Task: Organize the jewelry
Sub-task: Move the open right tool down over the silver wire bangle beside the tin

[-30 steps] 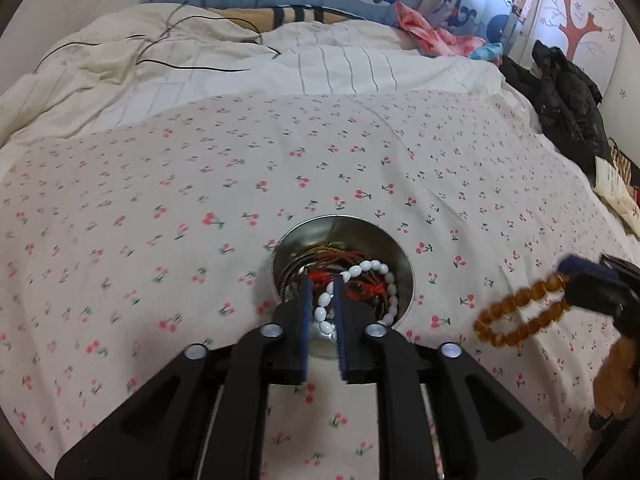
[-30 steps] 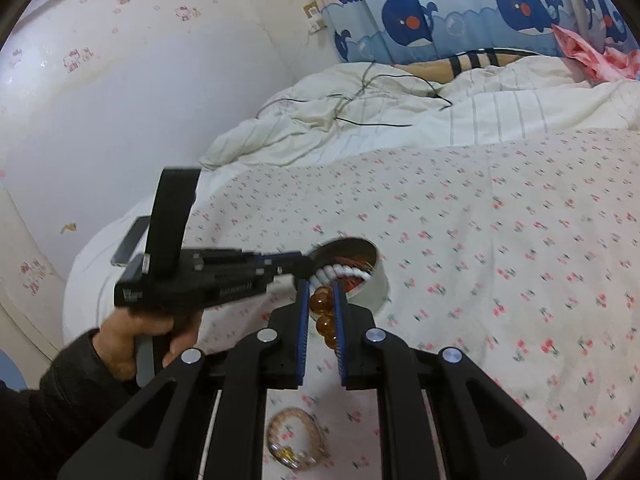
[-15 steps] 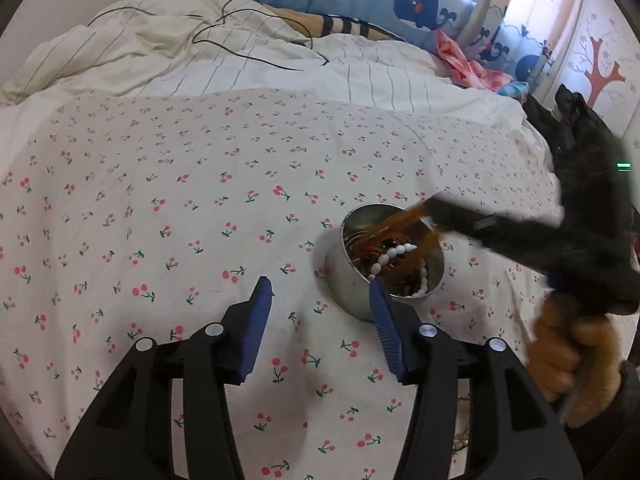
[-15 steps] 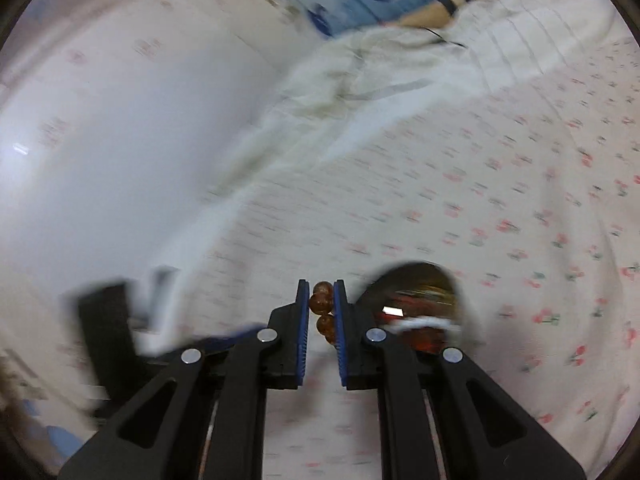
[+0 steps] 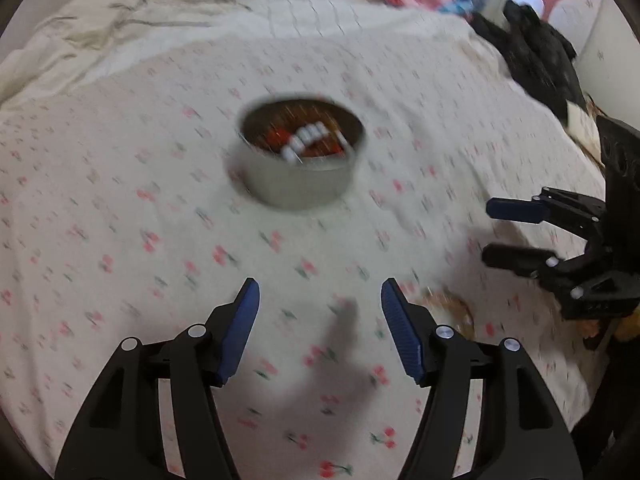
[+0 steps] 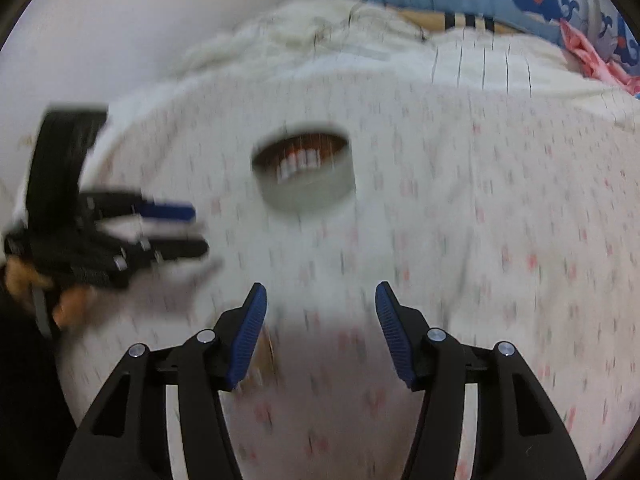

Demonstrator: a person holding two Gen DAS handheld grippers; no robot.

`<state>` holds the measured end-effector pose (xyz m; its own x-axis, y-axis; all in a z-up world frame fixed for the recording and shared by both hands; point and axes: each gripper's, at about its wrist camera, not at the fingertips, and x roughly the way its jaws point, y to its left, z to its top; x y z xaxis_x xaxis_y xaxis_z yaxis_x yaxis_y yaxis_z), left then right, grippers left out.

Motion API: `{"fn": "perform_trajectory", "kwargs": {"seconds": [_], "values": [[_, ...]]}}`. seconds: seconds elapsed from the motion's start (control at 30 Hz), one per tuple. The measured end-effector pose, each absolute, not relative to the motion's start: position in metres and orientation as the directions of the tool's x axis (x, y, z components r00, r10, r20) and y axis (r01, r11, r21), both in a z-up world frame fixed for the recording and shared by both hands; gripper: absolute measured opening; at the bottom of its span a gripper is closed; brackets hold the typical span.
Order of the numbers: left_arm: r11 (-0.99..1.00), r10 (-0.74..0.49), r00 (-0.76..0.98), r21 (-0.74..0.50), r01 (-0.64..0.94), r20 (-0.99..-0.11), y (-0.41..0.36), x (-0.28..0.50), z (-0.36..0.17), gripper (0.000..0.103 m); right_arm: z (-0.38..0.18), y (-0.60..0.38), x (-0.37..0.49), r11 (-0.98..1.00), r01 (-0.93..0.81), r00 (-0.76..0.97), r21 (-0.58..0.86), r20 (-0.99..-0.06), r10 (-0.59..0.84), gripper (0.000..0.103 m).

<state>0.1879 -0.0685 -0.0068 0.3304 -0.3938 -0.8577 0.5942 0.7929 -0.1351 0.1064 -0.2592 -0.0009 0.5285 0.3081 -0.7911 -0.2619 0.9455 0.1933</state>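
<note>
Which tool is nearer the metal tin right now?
Left, narrowly: the left tool sits just short of the tin, to its left; the right tool hangs farther back on its right. Both tools' jaws have just been opening, nothing between them.

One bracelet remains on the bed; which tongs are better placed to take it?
Probably right. Right tongs and left tongs just opened, empty; the bracelet lies under the right pair, outside the left pair.
</note>
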Motion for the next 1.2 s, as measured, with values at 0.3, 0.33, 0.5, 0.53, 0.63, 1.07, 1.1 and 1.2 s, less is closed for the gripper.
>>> {"fn": "perform_trajectory", "kwargs": {"seconds": [0.3,0.33,0.5,0.53,0.63,1.07,1.1,1.2], "values": [[0.68,-0.327,0.348,0.037,0.732,-0.879,-0.112,0.157,-0.022,0.061,-0.005,-0.257,0.106,0.941,-0.293,0.512,0.168,-0.804,0.303,0.057],[0.684,-0.325,0.358,0.044,0.728,-0.875,-0.111,0.157,-0.021,0.061,-0.004,-0.252,0.104,0.93,-0.322,0.507,0.176,-0.798,0.326,0.057],[0.789,-0.358,0.388,-0.053,0.613,-0.849,-0.075,0.185,-0.002,0.065,-0.003,-0.222,0.093,0.891,-0.441,0.478,0.106,-0.813,0.333,0.057],[0.801,-0.362,0.389,-0.069,0.595,-0.847,-0.069,0.189,0.0,0.065,-0.005,-0.22,0.093,0.895,-0.438,0.484,0.084,-0.817,0.313,0.056],[0.826,-0.335,0.418,-0.05,0.561,-0.845,-0.062,0.192,0.001,0.068,-0.009,-0.225,0.095,0.91,-0.408,0.486,0.068,-0.828,0.28,0.055],[0.822,-0.298,0.436,0.004,0.569,-0.849,-0.072,0.191,0.0,0.075,-0.021,-0.209,0.096,0.895,-0.445,0.481,-0.013,-0.847,0.227,0.056],[0.826,-0.296,0.44,0.004,0.563,-0.848,-0.071,0.192,0.0,0.076,-0.018,-0.215,0.097,0.897,-0.44,0.467,0.045,-0.842,0.271,0.056],[0.838,-0.293,0.446,-0.003,0.545,-0.846,-0.067,0.195,0.001,0.078,-0.012,-0.222,0.099,0.907,-0.419,0.49,0.036,-0.832,0.259,0.056]]}}
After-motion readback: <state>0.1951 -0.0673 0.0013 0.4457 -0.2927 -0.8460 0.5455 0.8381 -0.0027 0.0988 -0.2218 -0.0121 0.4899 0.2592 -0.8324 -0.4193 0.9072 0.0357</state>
